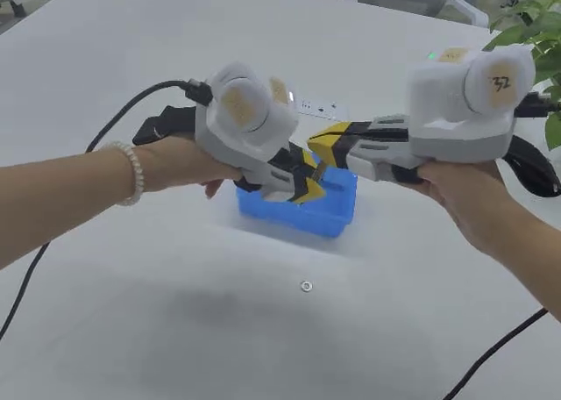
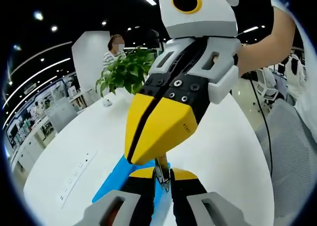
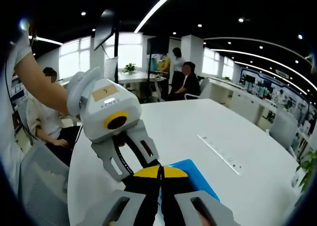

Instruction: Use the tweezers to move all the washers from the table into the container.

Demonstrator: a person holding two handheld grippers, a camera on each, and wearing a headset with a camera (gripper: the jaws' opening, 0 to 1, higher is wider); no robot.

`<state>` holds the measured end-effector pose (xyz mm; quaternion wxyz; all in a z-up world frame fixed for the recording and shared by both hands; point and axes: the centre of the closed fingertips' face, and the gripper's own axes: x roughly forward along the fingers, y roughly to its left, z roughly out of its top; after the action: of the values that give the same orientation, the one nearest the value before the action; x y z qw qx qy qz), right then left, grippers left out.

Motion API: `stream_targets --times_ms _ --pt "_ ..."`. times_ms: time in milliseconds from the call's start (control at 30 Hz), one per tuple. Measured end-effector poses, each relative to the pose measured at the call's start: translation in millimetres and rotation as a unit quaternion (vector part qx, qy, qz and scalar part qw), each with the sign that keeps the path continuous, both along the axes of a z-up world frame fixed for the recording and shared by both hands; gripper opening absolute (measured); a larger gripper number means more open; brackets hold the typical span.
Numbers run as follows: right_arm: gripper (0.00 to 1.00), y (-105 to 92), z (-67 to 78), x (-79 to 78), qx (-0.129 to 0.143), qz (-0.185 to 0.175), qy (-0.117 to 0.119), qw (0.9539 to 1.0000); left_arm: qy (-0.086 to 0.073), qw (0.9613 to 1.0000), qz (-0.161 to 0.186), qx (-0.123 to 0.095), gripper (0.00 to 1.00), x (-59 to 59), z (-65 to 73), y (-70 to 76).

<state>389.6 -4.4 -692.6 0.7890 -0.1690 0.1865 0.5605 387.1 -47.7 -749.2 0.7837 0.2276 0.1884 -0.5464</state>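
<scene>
One washer on worktop, 6 o'clock of half-covered container; left claw clenched on mostly hidden tweezers; right claw clenched, contents unclear.

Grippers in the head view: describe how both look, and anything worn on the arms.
Both the left gripper and right gripper have rounded white housings, grey bodies and black jaws tipped in yellow. Each trails a black cable. The right one's round end pad is marked 32. A pale bead bracelet circles the left wrist; the forearms are unsleeved.
</scene>
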Motion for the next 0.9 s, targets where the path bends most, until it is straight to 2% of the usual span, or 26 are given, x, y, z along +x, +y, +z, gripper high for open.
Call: stream_targets --times_ms 167,300,367,433,500,567,633,733,833,867,900 --pt "0.0 -2.7 1.7 -20.6 0.002 0.023 0.005 0.9997 0.004 0.9998 -0.012 -0.014 0.09 -20.9 2.8 -4.5" --pt "0.0 -5.7 -5.4 -36.4 -0.009 0.042 0.014 0.999 0.015 0.9995 -0.021 -0.015 0.09 -35.3 -0.5 -6.4" --pt "0.0 -7.5 -9.9 -39.3 -0.019 0.047 0.013 0.9986 0.019 0.9993 -0.023 -0.02 0.08 -38.7 -0.5 -6.7" --pt "0.0 -7.7 -14.3 -45.9 -0.021 0.057 0.025 0.9978 0.032 0.9985 -0.026 -0.035 0.09 -42.9 -0.1 -8.6" --pt "0.0 -7.7 -17.9 -51.2 -0.019 0.062 0.029 0.9975 0.047 0.9975 -0.04 -0.034 0.12 -48.9 -4.1 -10.2" --pt "0.0 -7.1 -21.9 -56.5 -0.019 0.067 0.036 0.9969 0.051 0.997 -0.051 -0.027 0.13 -53.0 -8.6 -11.9" --pt "0.0 -7.4 -26.6 -60.3 -0.023 0.07 0.038 0.9965 0.051 0.9967 -0.058 -0.025 0.09 -55.8 -10.9 -13.5" --pt "0.0 -8.9 -32.2 -61.8 -0.025 0.072 0.038 0.9964 0.038 0.9967 -0.07 -0.016 0.07 -57.9 -17.9 -15.2" --pt "0.0 -10.5 -38.4 -62.4 -0.027 0.071 0.045 0.9961 0.043 0.9964 -0.072 -0.013 0.07 -59.3 -23.1 -16.7" --pt "0.0 -10.8 -40.3 -62.6 -0.029 0.07 0.044 0.9961 0.035 0.9966 -0.074 -0.011 0.06 -59.3 -25.9 -17.9" --pt "0.0 -11.8 -42.5 -62.2 -0.031 0.069 0.044 0.9962 0.019 0.997 -0.074 -0.005 0.06 -57.0 -27.9 -17.9"
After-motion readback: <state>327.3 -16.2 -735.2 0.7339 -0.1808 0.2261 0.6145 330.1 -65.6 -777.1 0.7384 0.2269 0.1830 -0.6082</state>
